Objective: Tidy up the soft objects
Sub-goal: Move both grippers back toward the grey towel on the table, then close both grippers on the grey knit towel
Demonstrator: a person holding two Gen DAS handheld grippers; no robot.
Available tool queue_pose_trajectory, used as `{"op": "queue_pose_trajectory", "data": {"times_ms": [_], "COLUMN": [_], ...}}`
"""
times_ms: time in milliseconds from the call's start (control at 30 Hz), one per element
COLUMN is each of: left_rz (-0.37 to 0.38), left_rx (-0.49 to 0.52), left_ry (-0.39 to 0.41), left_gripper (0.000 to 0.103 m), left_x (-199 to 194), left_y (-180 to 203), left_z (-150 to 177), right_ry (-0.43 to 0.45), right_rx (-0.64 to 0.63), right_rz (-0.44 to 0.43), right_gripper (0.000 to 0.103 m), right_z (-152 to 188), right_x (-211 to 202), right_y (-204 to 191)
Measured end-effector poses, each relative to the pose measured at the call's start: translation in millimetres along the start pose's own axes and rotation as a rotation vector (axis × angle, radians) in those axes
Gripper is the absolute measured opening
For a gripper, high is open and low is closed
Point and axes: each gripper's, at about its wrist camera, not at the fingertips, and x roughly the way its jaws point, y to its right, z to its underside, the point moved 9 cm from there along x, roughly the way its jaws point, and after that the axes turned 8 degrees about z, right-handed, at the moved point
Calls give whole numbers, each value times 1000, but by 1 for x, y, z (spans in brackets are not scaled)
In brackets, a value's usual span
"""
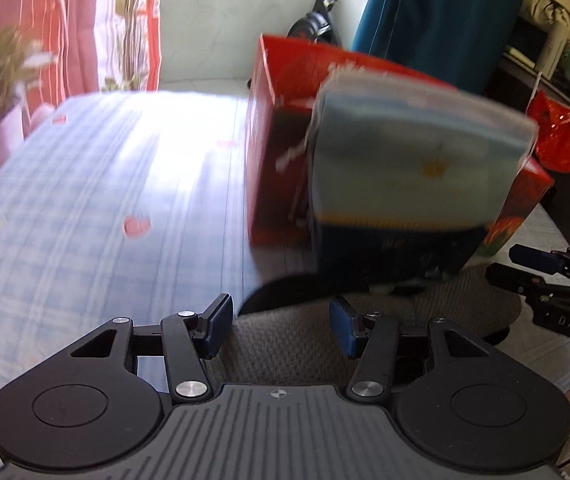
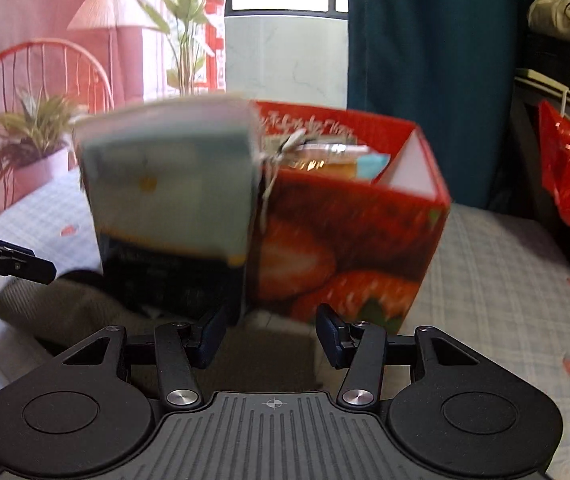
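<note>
Both claws spread, empty: left claw (image 1: pixel 281 326), right claw (image 2: pixel 271 334). Grey cloth (image 1: pixel 425 316) on bed (image 1: pixel 85 220), frame centre-low, just ahead of left claw, nearer; red box (image 2: pixel 345 240) behind.

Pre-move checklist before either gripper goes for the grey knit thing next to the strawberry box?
1. Left gripper jaws apart, nothing between them: ok.
2. Right gripper jaws apart, nothing between them: ok.
3. Grey knit fabric lies ahead of the left gripper, on the checked cloth: ok.
4. Blue packet leans on the strawberry box, over the fabric's far edge, blurred; stable or sliding: cannot tell.
5. Box has room: items inside, free space unclear: cannot tell.
6. The two grippers stand apart, right one at the frame's edge: ok.
</note>
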Motion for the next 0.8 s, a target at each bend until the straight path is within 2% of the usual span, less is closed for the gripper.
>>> {"op": "queue_pose_trajectory", "data": {"times_ms": [167,400,600,733,800], "left_rz": [-32,-51,-37,-47,-45], "left_rx": [-19,-32,-49,-33,-30], "left_ry": [5,17,23,28,27], "left_gripper": [56,58,62,66,67], "left_x": [7,10,10,13,13], "left_y": [-3,-2,-3,1,2], "left_z": [16,19,22,23,24], "right_ry": [-36,14,27,22,23], "right_rx": [-23,-32,35,62,76], "right_rz": [11,7,-13,1,3], "right_gripper": [47,47,47,60,60], "right_z": [23,32,37,38,38], "right_x": [11,12,11,14,15], "right_y": [-14,-12,-5,1,3]}}
